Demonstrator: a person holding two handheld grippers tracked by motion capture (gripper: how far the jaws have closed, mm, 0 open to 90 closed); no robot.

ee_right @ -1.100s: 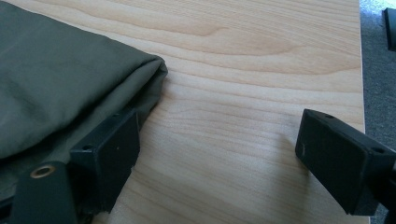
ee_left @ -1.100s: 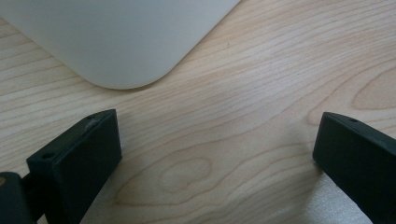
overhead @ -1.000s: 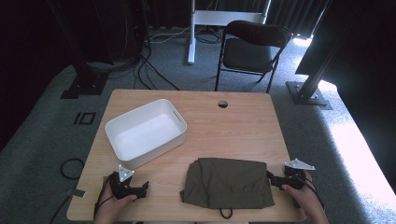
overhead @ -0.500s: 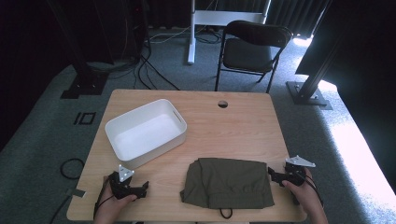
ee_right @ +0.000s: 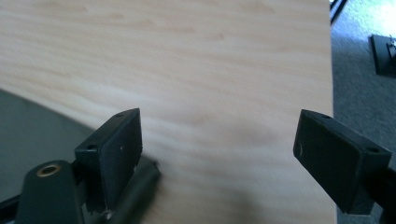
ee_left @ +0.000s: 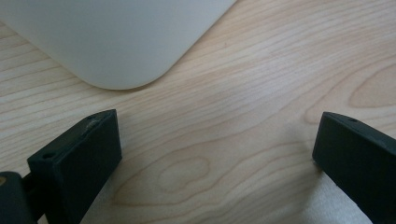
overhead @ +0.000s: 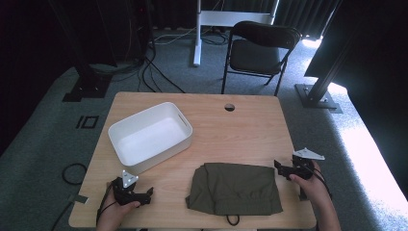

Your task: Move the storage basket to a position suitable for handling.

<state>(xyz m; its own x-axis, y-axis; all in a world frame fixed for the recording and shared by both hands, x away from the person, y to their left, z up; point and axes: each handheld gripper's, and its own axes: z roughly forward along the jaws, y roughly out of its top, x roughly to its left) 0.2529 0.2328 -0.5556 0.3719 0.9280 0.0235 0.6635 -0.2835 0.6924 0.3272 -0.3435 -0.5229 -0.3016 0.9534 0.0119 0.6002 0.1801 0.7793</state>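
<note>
Both sets of jaws are spread wide with nothing between them, so this looks like the setup before a grab. The right gripper (overhead: 281, 168) sits just off the right edge of the folded olive garment (overhead: 234, 187), and in the right gripper view you can see dark cloth (ee_right: 28, 126) sliding in behind the left jaw. The left gripper (overhead: 142, 193) is parked on bare wood near the front corner of the white bin (overhead: 150, 136), well apart from the cloth.

If I were doing it, I'd bring the right one in low, with one jaw skimming the table (overhead: 240, 130) so it slips under all the folded layers rather than just pinching the top one. Same deal on the left edge with the other gripper. Watch the drawstring loop (overhead: 233, 220) hanging off the front edge; it could easily snag or drag. Lift evenly from both sides so the fold holds on the way to the bin, which I'm guessing is the destination.
</note>
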